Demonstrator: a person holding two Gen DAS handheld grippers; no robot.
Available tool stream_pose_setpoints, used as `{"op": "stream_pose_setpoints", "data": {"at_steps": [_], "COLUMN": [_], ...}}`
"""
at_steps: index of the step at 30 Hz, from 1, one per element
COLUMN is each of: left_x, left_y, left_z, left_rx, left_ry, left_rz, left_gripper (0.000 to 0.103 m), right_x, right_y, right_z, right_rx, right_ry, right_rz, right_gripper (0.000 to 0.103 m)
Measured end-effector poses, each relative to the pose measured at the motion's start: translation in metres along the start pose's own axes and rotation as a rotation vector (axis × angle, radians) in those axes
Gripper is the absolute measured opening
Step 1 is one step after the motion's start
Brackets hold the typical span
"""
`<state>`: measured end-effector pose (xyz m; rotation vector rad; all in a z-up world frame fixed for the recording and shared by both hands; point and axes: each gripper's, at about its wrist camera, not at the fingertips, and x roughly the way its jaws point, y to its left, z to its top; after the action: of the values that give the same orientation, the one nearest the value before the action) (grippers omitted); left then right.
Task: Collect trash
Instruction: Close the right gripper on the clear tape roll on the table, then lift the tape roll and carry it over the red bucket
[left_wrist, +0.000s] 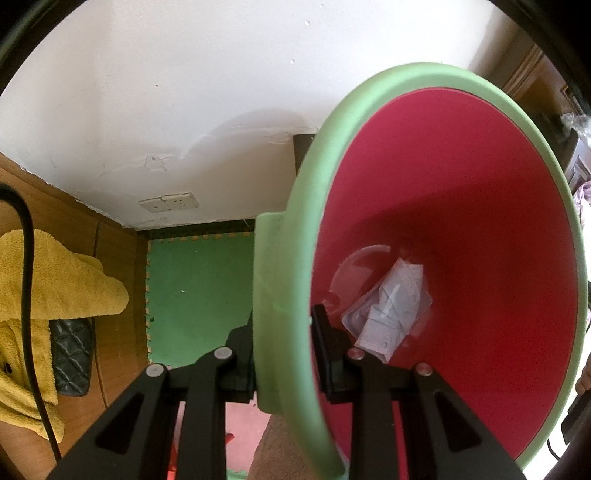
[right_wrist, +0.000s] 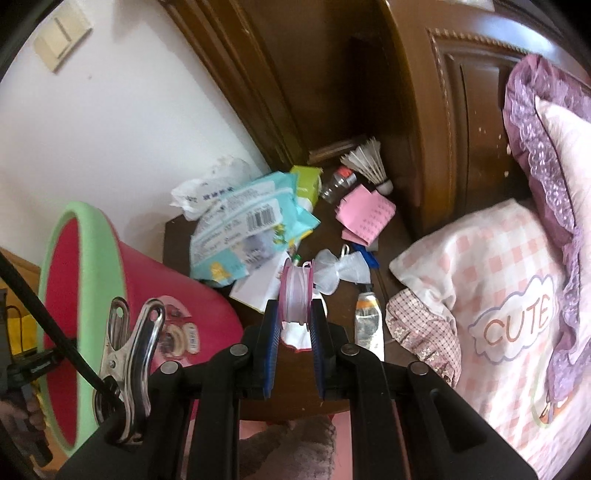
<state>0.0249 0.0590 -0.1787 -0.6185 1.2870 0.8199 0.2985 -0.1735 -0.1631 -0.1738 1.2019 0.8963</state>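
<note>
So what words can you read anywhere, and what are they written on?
"CUTE": on the pink checked pillow.
Blue and white plastic wipes packet: barcode and small print, too blurred to read.
Sticker on the red bin with the green rim: too blurred.
White squeeze tube: nothing readable.

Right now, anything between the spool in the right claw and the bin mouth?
Nothing visible. The right claw is shut on the spool, lifted above the nightstand clutter. The bin is off to its left, mouth open and tilted, held at the rim by the left claw.
</note>
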Motion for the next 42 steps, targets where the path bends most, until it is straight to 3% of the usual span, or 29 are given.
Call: {"op": "stream_pose_setpoints", "data": {"at_steps": [24, 42], "left_x": [0.000, -0.002], "left_y": [0.003, 0.004], "left_z": [-0.002, -0.001], "left_rx": [0.024, 0.041], "left_ry": [-0.003, 0.001], "left_rz": [-0.032, -0.052], "left_gripper": [0.025, 0.027], "right_x": [-0.079, -0.103], "right_y": [0.067, 0.126], "right_z": [0.002, -0.024], "right_rx": [-0.091, -0.168], "right_ry": [-0.124, -0.151], "right_rz": [-0.010, 0.044], "right_gripper": [0.017, 0.017]}}
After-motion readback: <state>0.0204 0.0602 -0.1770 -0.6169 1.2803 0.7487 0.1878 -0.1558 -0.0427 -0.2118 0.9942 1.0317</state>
